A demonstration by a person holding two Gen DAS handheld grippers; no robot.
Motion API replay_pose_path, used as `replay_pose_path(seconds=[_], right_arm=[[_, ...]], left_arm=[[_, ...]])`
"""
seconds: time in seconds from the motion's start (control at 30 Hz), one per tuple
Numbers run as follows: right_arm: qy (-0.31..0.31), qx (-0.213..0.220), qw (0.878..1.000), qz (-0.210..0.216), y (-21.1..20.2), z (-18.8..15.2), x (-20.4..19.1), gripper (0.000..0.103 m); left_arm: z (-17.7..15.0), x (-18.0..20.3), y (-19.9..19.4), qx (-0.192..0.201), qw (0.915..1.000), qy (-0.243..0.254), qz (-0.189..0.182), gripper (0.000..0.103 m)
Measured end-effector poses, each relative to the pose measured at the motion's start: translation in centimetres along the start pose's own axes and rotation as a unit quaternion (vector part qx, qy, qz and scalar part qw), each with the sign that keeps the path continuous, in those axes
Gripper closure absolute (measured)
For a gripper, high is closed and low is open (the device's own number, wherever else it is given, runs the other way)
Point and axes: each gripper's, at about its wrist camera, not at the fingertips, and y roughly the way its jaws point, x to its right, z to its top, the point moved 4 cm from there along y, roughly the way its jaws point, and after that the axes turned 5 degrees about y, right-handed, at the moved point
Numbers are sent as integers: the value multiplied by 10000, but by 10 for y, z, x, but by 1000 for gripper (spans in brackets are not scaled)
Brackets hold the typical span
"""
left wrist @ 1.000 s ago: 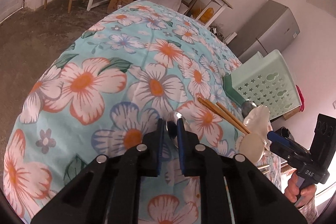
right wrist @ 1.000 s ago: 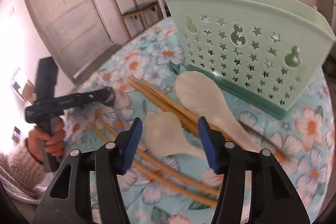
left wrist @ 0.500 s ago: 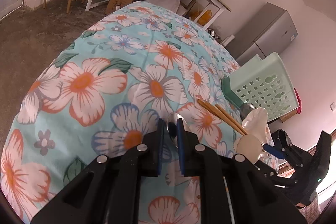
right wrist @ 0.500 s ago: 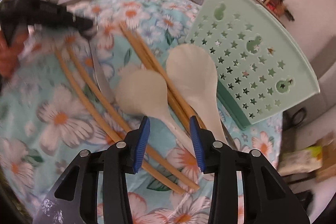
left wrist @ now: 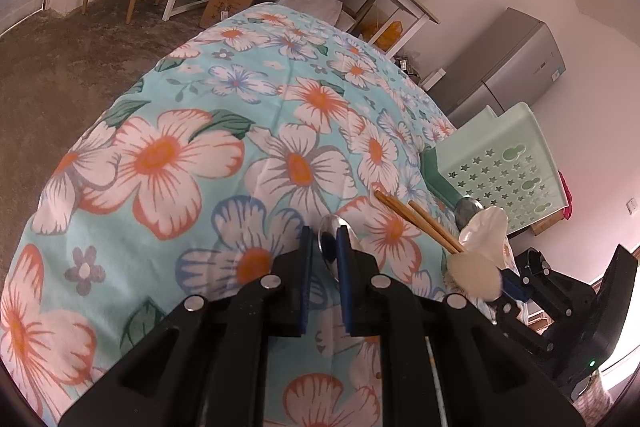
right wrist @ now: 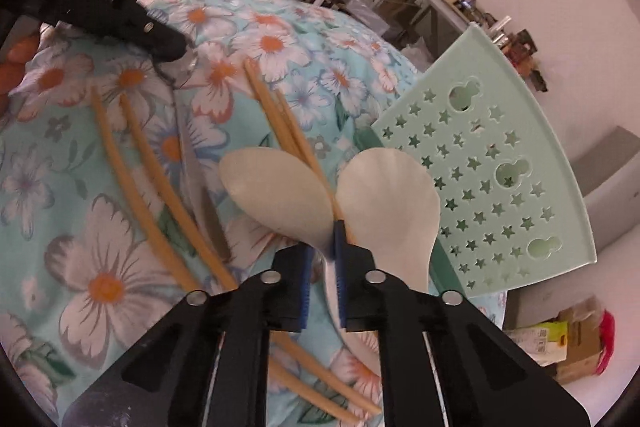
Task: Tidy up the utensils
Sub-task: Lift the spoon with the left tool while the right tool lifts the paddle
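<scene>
Right wrist view: right claw (right wrist: 322, 259) clamped on white paddle (right wrist: 276, 199) handle, for lifting toward rack (right wrist: 500, 187).
Left claw (left wrist: 324, 251): metal spoon (left wrist: 334, 229) gripped, kept ready.

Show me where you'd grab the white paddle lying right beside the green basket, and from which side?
Probably by its narrow handle, just below the blade, coming from above at the near end with the jaws across the handle. The white paddle has a broad blade lying flat on the cloth, the green basket crowds its right, and chopsticks lie along its left.
</scene>
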Motion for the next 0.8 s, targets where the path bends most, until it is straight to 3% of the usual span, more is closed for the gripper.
replay_pose_path(seconds=[0.17,0.4,0.57,0.8], right_arm=[[774,264,9965,176,-14,9,26,100],[1749,748,9809,414,-47,22,69,100],[2348,1276,9618,591,-78,31,102,100],[3032,1950,9286,880,-113,37,155,100]], left_arm=[[3,0,-9,215,9998,-24,-14,98],[19,24,-39,686,9972,215,-208,101],[43,53,-73,1194,9908,595,-206,101],[88,103,-124,1974,9737,1010,-521,101]])
